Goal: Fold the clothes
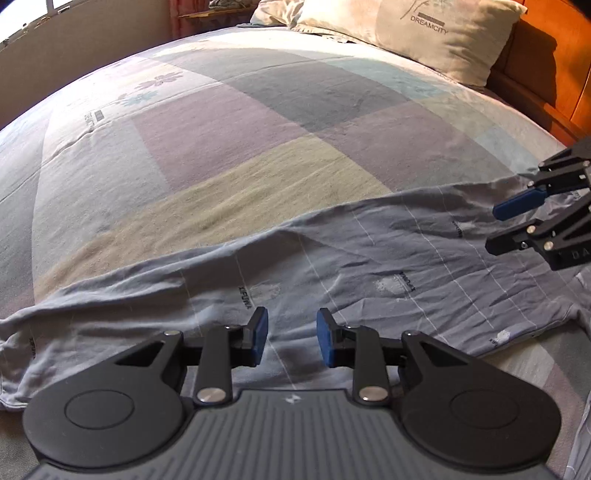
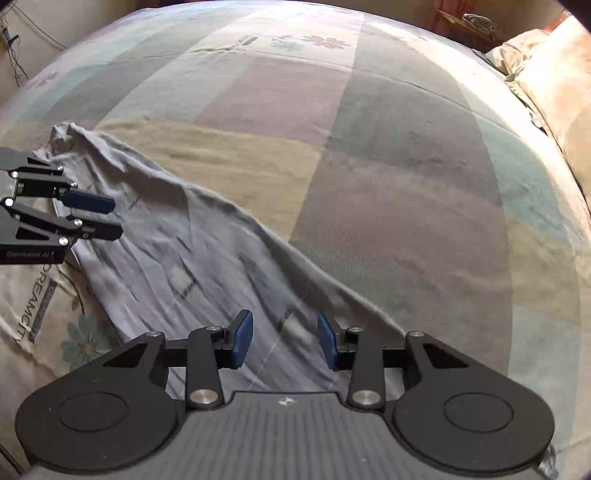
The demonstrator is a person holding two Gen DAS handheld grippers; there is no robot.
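A grey-blue garment (image 1: pixel 332 273) with thin white lines and small printed marks lies stretched out long across the near part of the bed. My left gripper (image 1: pixel 291 341) hovers open just above its middle, nothing between the blue pads. In the left wrist view my right gripper (image 1: pixel 506 225) enters from the right edge over the garment's other end, open. In the right wrist view the same garment (image 2: pixel 177 251) runs diagonally away to the upper left. My right gripper (image 2: pixel 285 341) stands open over its near end, and my left gripper (image 2: pixel 107 218) shows at the left, open above the cloth.
The bed cover (image 1: pixel 229 147) has large pastel patches and fills both views. Two pillows (image 1: pixel 424 33) lie at the head of the bed beside an orange wooden headboard (image 1: pixel 546 74). A wall and window (image 1: pixel 37 22) stand at the far left.
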